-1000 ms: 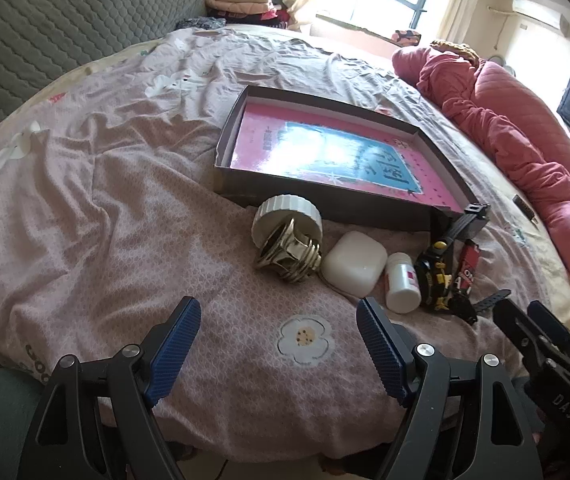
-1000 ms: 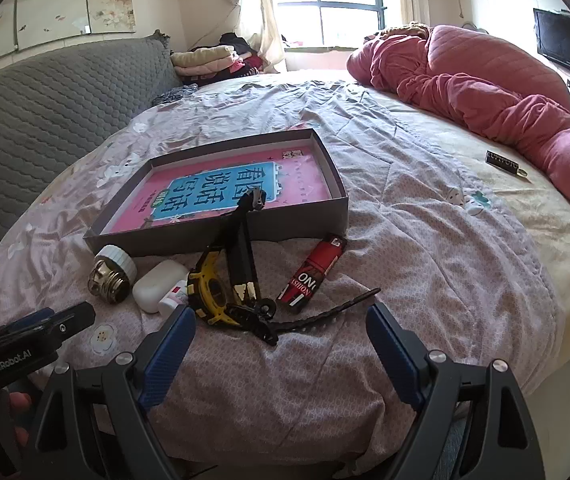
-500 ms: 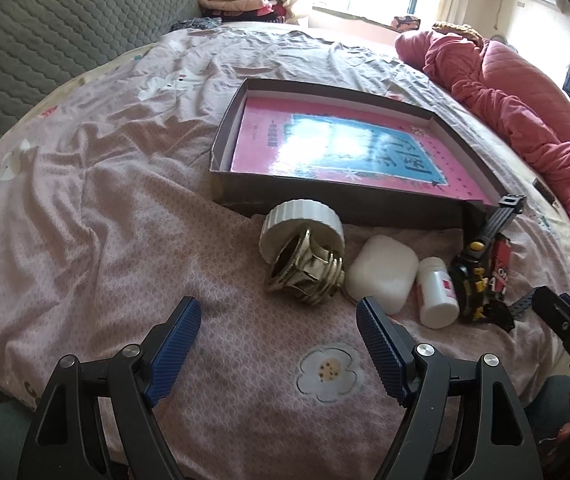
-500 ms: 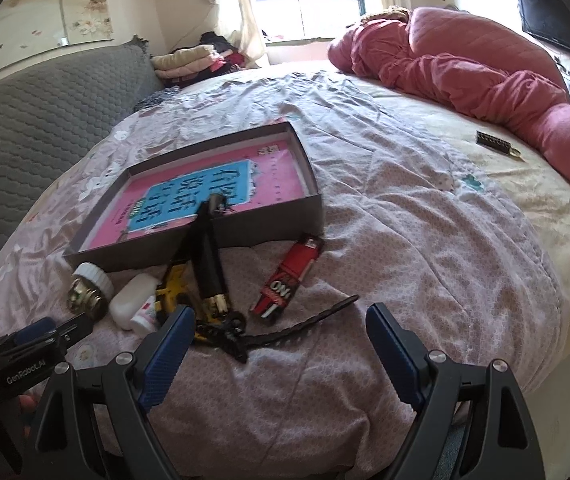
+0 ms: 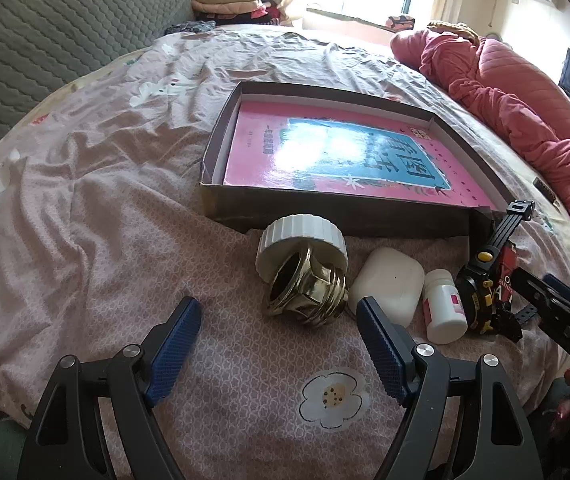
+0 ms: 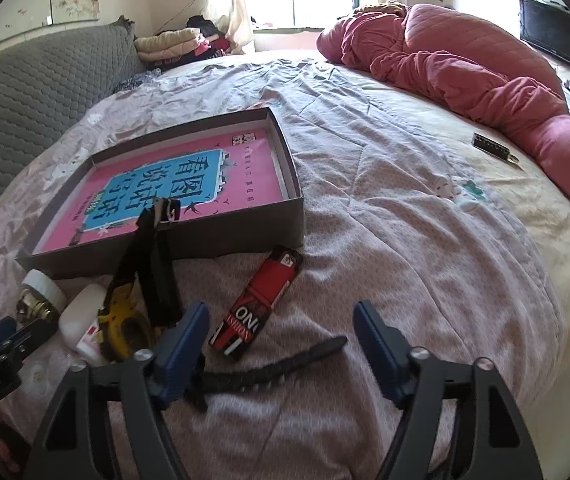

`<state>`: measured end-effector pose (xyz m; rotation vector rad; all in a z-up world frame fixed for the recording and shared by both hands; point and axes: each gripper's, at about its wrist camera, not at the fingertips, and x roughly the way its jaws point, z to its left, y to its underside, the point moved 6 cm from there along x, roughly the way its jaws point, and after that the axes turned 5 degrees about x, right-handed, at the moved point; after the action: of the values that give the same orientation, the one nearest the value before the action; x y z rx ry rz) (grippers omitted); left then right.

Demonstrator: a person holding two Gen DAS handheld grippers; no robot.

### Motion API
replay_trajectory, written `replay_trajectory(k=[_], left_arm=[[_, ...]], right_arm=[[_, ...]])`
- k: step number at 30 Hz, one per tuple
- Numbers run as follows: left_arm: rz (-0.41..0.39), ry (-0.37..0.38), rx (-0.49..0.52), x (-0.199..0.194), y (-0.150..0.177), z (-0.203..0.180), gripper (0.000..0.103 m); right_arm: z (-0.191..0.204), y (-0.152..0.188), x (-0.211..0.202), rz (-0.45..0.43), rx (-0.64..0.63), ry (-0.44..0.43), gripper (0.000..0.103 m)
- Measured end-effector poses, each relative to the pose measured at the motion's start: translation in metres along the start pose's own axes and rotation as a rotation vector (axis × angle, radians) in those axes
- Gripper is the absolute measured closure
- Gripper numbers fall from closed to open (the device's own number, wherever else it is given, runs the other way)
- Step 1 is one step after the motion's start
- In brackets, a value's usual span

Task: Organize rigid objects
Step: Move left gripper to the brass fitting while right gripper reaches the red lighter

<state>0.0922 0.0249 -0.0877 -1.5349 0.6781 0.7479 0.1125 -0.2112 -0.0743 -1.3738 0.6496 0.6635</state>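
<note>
An open cardboard box (image 5: pixel 325 210) (image 6: pixel 241 230) with a pink book inside lies on the bed. Along its near wall sit a white-capped brass fitting (image 5: pixel 305 272) (image 6: pixel 39 296), a white case (image 5: pixel 387 286), a small white bottle (image 5: pixel 443 312), a yellow-black watch (image 5: pixel 481 280) (image 6: pixel 121 320) and a red carton (image 6: pixel 263 300). My left gripper (image 5: pixel 279 344) stands open just short of the brass fitting. My right gripper (image 6: pixel 281 344) hovers over the carton's near end and the watch's black strap (image 6: pixel 305 358). Its jaws are closing, and the pads touch nothing.
A pink quilt (image 6: pixel 465 64) is heaped at the far right of the bed. A grey padded headboard (image 5: pixel 45 40) curves along the left, with folded clothes (image 6: pixel 173 42) behind. A small dark object (image 6: pixel 493 148) lies near the quilt. Wrinkled bedsheet spreads left of the box.
My right gripper has come forward and down over the red carton and strap, and its jaws have narrowed. My left gripper edged closer to the brass fitting.
</note>
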Motion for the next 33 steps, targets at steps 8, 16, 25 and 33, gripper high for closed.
replay_trajectory(k=[8,16,25,33], left_arm=[[0.001,0.000,0.012,0.004,0.000,0.000,0.022],[0.003,0.002,0.018,0.009,-0.001,-0.001,0.022],[-0.004,-0.012,0.055,0.012,-0.003,-0.002,0.031],[-0.021,0.016,0.073,0.012,-0.006,-0.005,0.062]], right_arm=[[-0.002,0.000,0.025,0.071,0.009,-0.017,0.042],[0.006,-0.002,0.036,0.069,-0.008,-0.056,0.054],[-0.009,-0.015,0.028,0.032,0.066,-0.149,0.079],[-0.011,-0.020,0.021,0.023,0.065,-0.184,0.085]])
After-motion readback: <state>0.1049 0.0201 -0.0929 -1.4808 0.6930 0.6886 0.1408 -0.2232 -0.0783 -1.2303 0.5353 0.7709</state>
